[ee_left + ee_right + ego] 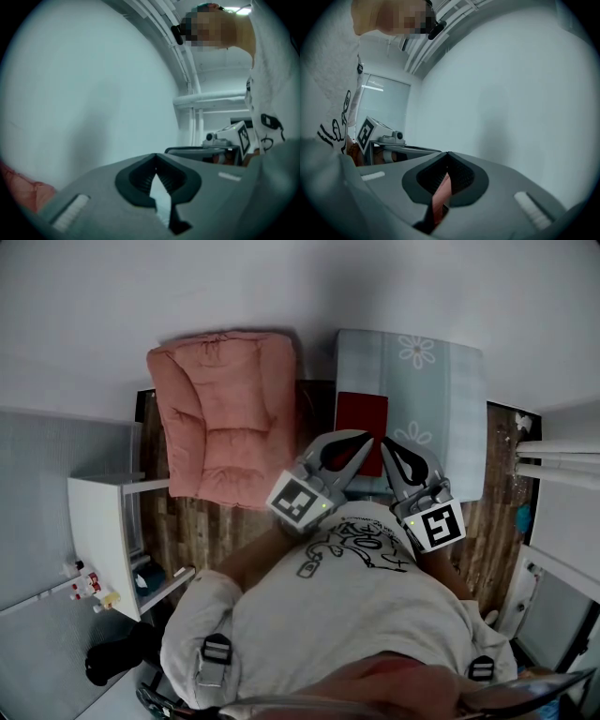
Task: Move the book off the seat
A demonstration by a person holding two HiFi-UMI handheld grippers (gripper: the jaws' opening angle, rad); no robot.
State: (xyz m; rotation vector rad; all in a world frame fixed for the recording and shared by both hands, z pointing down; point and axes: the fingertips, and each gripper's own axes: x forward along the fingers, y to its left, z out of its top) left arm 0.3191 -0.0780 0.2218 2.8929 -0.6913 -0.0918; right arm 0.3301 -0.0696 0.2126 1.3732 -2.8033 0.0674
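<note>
The book (361,420), dark red, lies flat on the seat (441,390), near the left edge of its pale blue flowered cover. A pink armchair (225,418) stands just beside the seat on its left.

In the head view both grippers are held close in front of the person's chest, their tips converging over the near edge of the book. The left gripper (364,439) has its fingers (103,197) brought fully together, the tips meeting with nothing between them. Only a pale blue sliver shows through the gap behind the tips. The right gripper (387,446) is likewise closed tip to tip on nothing (447,154). A reddish strip shows through its gap, not pinched by the pads. Both point at a bare white wall. No view shows either one touching the book.
</note>
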